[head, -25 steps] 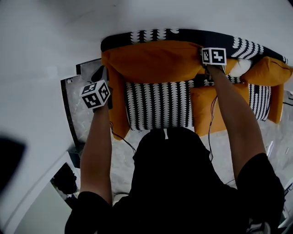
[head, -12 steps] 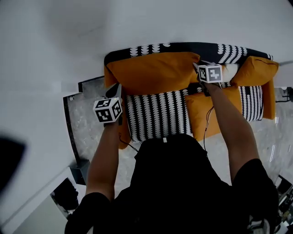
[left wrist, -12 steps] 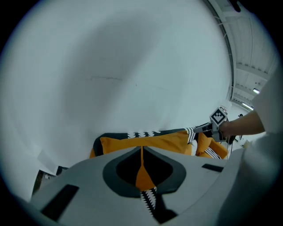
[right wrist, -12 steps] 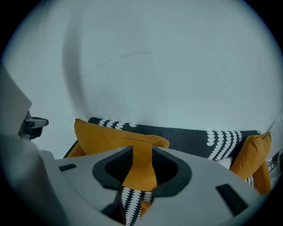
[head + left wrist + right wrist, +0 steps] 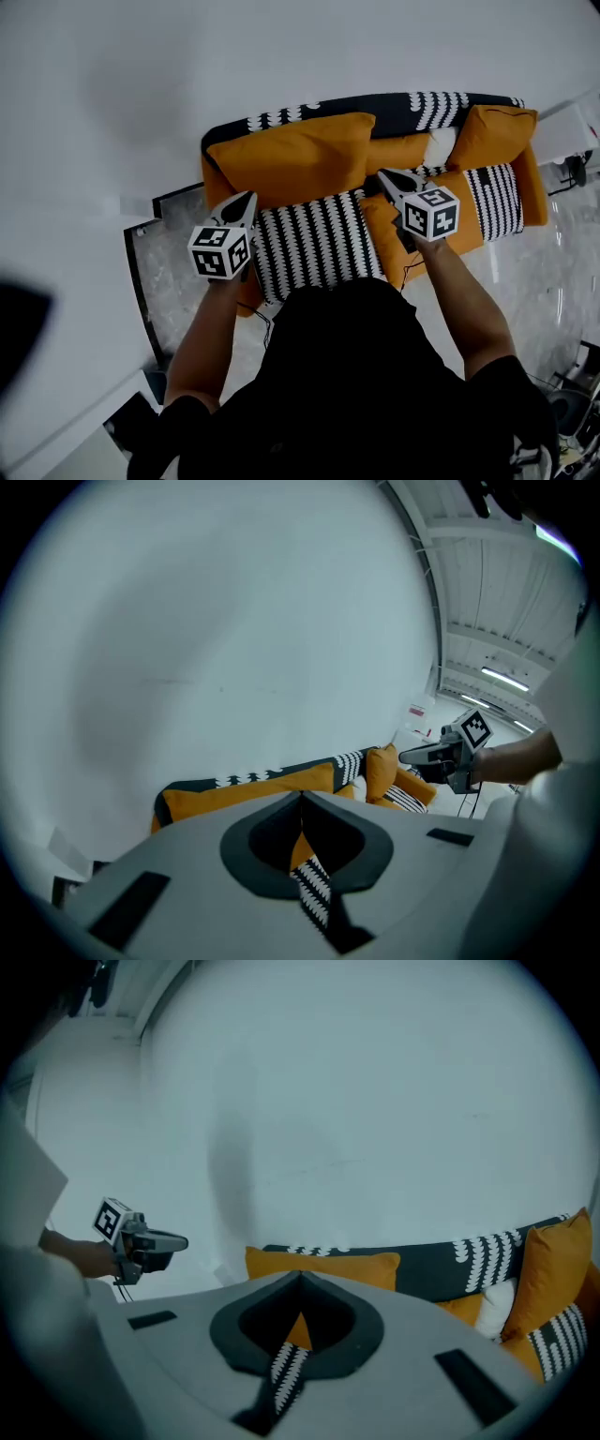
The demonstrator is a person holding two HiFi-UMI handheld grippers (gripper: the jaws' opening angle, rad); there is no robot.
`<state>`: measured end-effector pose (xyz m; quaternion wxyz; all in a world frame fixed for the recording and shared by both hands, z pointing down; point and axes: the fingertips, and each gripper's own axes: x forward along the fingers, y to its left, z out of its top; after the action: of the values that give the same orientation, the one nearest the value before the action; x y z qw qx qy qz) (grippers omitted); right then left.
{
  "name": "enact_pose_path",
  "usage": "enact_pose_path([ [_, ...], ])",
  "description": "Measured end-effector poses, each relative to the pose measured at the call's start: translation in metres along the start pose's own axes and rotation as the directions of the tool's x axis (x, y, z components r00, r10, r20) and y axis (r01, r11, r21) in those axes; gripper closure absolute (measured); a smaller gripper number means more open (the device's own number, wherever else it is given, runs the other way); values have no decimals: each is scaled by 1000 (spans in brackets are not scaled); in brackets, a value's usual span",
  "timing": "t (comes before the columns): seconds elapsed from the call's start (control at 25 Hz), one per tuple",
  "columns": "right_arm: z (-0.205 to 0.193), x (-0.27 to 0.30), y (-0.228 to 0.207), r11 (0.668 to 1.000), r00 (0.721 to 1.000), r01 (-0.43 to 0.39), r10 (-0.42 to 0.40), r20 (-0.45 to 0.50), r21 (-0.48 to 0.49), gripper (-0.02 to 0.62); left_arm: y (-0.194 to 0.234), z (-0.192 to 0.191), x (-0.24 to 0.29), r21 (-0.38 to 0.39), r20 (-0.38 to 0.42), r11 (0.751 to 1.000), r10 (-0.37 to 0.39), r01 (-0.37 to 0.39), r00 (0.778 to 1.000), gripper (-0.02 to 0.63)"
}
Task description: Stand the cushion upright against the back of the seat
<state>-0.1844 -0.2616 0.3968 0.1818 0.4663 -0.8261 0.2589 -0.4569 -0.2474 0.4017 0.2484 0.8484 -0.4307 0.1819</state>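
A: Where's the cushion (image 5: 295, 155) now?

B: It stands up against the sofa back (image 5: 375, 105), above the striped seat (image 5: 314, 244). I've pulled both away. My left tongs (image 5: 247, 198) are shut, empty. My right tongs (image 5: 384, 175) just snapped shut, empty too. Looks done.

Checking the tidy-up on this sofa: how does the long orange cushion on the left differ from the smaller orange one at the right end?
The long orange cushion is far wider than the smaller orange cushion. The long one stands along the sofa backrest, behind the striped seat pad. The smaller one is propped in the right corner. Both are plain orange and stand upright.
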Motion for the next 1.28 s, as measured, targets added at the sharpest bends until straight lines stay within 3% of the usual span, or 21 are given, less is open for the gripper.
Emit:
enact_pose_path([
  [0.16,-1,-42,40,998,997,-45,41,71,47,560,-51,2,-10,36,8,995,-92,91,996,589],
  [0.36,-7,-77,62,997,989,-44,35,143,64,560,-95,-9,-7,56,-7,983,-177,177,984,589],
  [0.52,-33,-89,62,997,994,-26,18,109,74,558,-119,-39,-2,41,-74,976,-211,214,975,589],
  [0.76,-56,-133,55,996,995,0,-9,102,87,558,-173,-61,-20,69,-99,960,-266,273,959,589],
  [1.0,-98,-208,48,998,994,-6,-1,107,61,557,-248,-71,-24,64,-44,960,-271,274,962,589],
  [1.28,-190,-330,13,993,991,31,-46,126,113,558,-349,-105,-45,52,14,974,-223,222,975,589],
])
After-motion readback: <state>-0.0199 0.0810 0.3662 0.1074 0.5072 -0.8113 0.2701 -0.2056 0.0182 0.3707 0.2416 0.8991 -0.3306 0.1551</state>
